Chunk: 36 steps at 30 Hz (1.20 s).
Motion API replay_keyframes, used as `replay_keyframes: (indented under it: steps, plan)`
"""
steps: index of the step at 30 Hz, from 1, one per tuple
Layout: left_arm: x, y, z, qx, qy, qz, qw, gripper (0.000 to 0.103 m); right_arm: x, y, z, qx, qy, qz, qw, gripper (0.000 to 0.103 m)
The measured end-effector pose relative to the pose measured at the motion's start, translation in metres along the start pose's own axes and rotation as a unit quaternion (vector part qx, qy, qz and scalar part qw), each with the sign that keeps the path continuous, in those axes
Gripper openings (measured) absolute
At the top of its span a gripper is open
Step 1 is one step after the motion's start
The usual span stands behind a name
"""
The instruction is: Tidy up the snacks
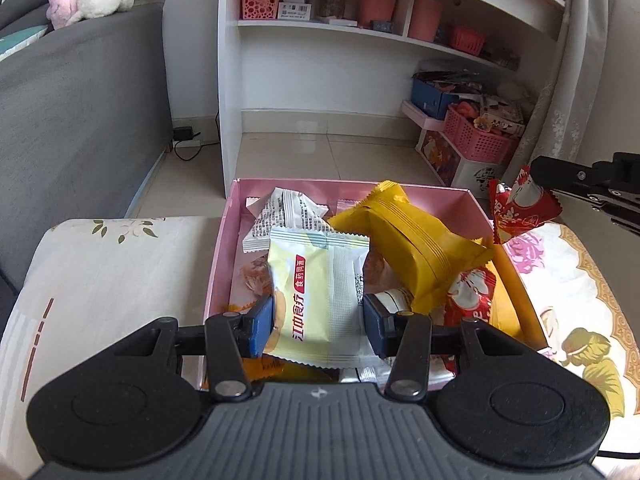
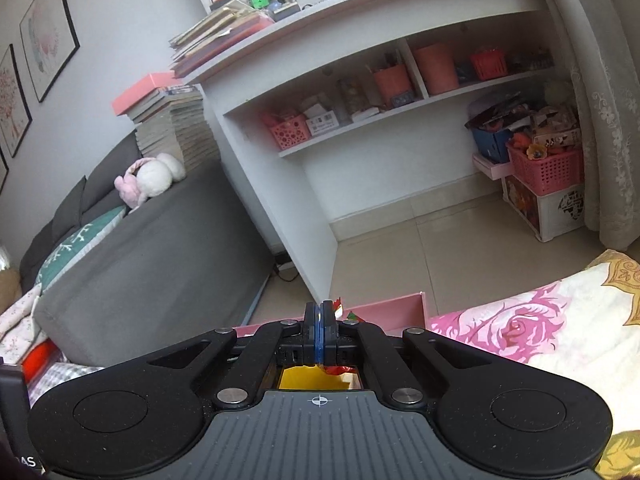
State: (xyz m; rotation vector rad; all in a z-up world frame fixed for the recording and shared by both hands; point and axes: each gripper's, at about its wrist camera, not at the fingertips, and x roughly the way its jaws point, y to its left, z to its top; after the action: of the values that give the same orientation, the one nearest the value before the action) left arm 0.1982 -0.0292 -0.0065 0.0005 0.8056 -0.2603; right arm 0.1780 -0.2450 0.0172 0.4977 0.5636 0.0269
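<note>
A pink box [image 1: 224, 248] sits on a floral cloth and holds several snack packets, among them a yellow packet [image 1: 416, 240], a white-and-grey packet [image 1: 284, 212] and a red packet [image 1: 470, 296]. My left gripper [image 1: 320, 324] hangs over the box's near end, its blue pads shut on a pale yellow packet [image 1: 316, 288] with red lettering. My right gripper [image 1: 538, 170] comes in from the right edge, shut on a red-and-white packet [image 1: 520, 208] above the box's right wall. In the right wrist view that gripper [image 2: 320, 308] is pressed shut, with only scraps of the red wrapper [image 2: 338, 306] showing.
The floral cloth [image 1: 100, 280] spreads to both sides of the box. Beyond it are a tiled floor, a white shelf unit [image 1: 320, 28] with pink pots and baskets, a grey sofa [image 1: 80, 112] at left, and stacked storage baskets [image 1: 476, 136] by a curtain.
</note>
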Motion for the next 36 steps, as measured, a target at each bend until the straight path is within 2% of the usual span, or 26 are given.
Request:
replay_keyframes:
  steps: [7, 13, 14, 16, 17, 18, 22, 25, 27, 29, 34, 36]
  plan:
    - [0.017, 0.001, 0.007, 0.006, -0.002, 0.002, 1.0000, 0.044, 0.038, -0.015, -0.001, 0.011, 0.014, -0.023, 1.000, 0.000]
    - [0.025, 0.003, 0.010, 0.006, -0.004, -0.005, 1.0000, 0.046, 0.049, -0.019, -0.001, 0.016, 0.012, -0.032, 0.999, 0.001]
    - [0.024, 0.004, 0.010, 0.005, -0.006, -0.008, 0.9999, 0.047, 0.049, -0.017, -0.001, 0.013, 0.010, -0.035, 0.999, 0.007]
    - [0.021, 0.004, 0.010, 0.006, -0.011, -0.014, 0.9998, 0.057, 0.047, -0.016, 0.000, 0.015, 0.007, -0.036, 0.999, 0.010]
    - [0.019, 0.004, 0.010, 0.007, -0.016, -0.013, 0.9998, 0.068, 0.046, -0.016, 0.001, 0.017, 0.010, -0.031, 0.999, 0.014]
    - [0.015, 0.004, 0.009, 0.008, -0.021, -0.010, 0.9997, 0.071, 0.044, -0.015, 0.002, 0.017, 0.010, -0.029, 0.999, 0.019]
    - [0.006, 0.004, 0.007, 0.013, -0.024, -0.010, 0.9996, 0.074, 0.033, -0.011, 0.004, 0.016, 0.006, -0.035, 0.999, 0.032]
    - [-0.004, 0.006, 0.005, 0.013, -0.023, -0.011, 0.9996, 0.079, 0.022, -0.007, 0.003, 0.020, 0.012, -0.034, 0.999, 0.045]
    - [-0.012, 0.008, 0.002, 0.010, -0.022, -0.014, 0.9996, 0.083, 0.013, -0.002, 0.002, 0.014, 0.015, -0.031, 0.999, 0.061]
    - [-0.022, 0.009, -0.002, 0.005, -0.020, -0.016, 0.9996, 0.088, 0.001, 0.006, -0.002, 0.005, 0.020, -0.034, 0.999, 0.071]
    - [-0.046, 0.011, -0.018, 0.007, -0.010, -0.005, 0.9999, 0.095, -0.030, 0.022, -0.017, -0.006, 0.036, -0.041, 0.999, 0.085]
    - [-0.058, 0.014, -0.025, -0.002, -0.011, 0.003, 0.9999, 0.101, -0.042, 0.030, -0.024, -0.013, 0.044, -0.049, 0.998, 0.090]
